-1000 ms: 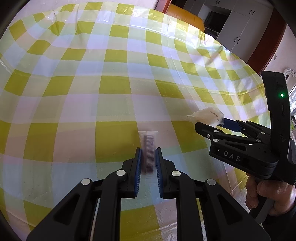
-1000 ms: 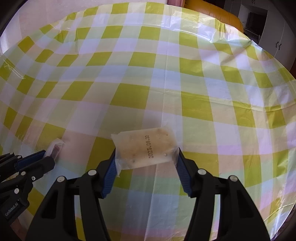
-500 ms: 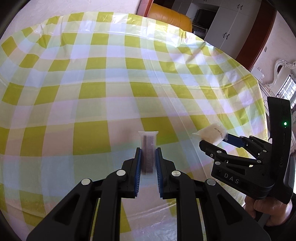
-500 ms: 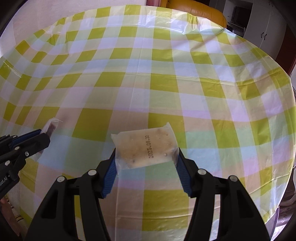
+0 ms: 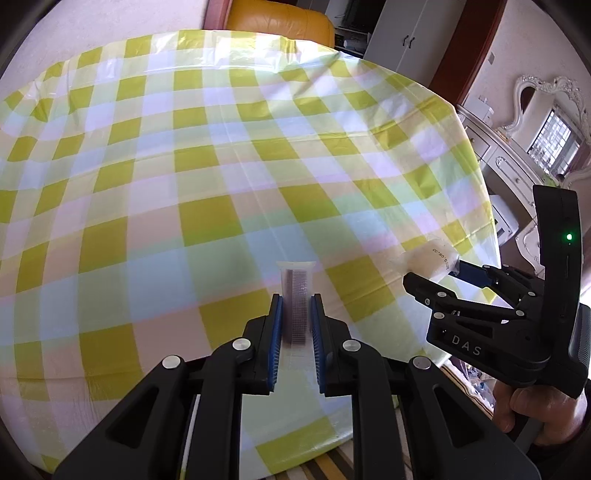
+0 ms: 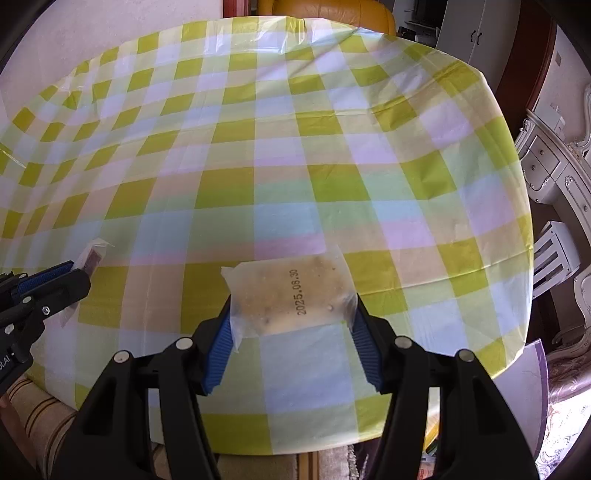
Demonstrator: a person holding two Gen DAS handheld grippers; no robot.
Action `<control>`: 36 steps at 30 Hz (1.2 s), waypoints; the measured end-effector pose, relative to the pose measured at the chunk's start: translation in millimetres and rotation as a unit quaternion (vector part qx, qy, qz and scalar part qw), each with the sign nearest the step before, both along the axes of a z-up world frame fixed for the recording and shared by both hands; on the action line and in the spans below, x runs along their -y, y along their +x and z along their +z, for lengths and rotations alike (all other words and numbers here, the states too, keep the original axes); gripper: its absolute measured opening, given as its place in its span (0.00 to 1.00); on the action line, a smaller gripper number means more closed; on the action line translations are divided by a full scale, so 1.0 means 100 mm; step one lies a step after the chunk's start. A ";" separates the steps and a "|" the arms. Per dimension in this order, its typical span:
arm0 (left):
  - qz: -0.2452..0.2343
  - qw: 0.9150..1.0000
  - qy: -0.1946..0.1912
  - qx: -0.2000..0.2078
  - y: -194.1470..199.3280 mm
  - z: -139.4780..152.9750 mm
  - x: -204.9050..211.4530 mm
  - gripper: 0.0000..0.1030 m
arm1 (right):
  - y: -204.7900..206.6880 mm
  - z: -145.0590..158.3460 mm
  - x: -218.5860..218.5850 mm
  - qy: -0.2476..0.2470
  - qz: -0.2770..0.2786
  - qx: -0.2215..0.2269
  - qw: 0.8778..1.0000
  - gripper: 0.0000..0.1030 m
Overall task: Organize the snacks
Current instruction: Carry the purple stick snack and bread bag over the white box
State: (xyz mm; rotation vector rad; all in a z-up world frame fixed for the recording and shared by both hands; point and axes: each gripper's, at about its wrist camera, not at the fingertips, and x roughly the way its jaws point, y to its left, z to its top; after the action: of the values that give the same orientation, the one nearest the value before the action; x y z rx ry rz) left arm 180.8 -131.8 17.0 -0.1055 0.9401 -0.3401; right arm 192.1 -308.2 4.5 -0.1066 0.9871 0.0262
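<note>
My left gripper point(image 5: 295, 306) is shut on a narrow clear sachet with dark purple contents point(image 5: 297, 295), held upright above the table. My right gripper point(image 6: 291, 314) is shut on a wider clear packet of pale beige snack point(image 6: 291, 291) stamped with a date; its blue pads press on both side edges. In the left wrist view the right gripper point(image 5: 443, 273) appears at the right with the beige packet point(image 5: 430, 258) at its tips, a hand under it. In the right wrist view the left gripper point(image 6: 74, 273) and its sachet point(image 6: 92, 260) show at the left edge.
A round table with a yellow, green and white checked plastic cloth point(image 5: 221, 166) lies under both grippers. An orange chair point(image 5: 280, 20) stands behind it. White cabinets point(image 5: 410, 33) and ornate white furniture point(image 6: 554, 173) line the right side. The table's near edge point(image 6: 295, 448) is close below.
Both grippers have moved back and up over the table with their packets held; more of the table's edges and the room now show. The grips look unchanged.
</note>
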 end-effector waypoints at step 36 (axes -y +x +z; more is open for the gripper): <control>-0.211 0.969 -0.039 -0.122 -1.00 -0.13 2.17 0.15 | -1.64 0.07 2.19 -0.019 -0.218 -0.014 0.976 0.58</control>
State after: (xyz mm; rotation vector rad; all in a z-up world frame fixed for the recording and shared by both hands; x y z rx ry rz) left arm 80.9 -349.2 3.8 -0.0185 1.1927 -0.7716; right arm 28.5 -526.9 11.4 0.0781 1.0224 -0.3946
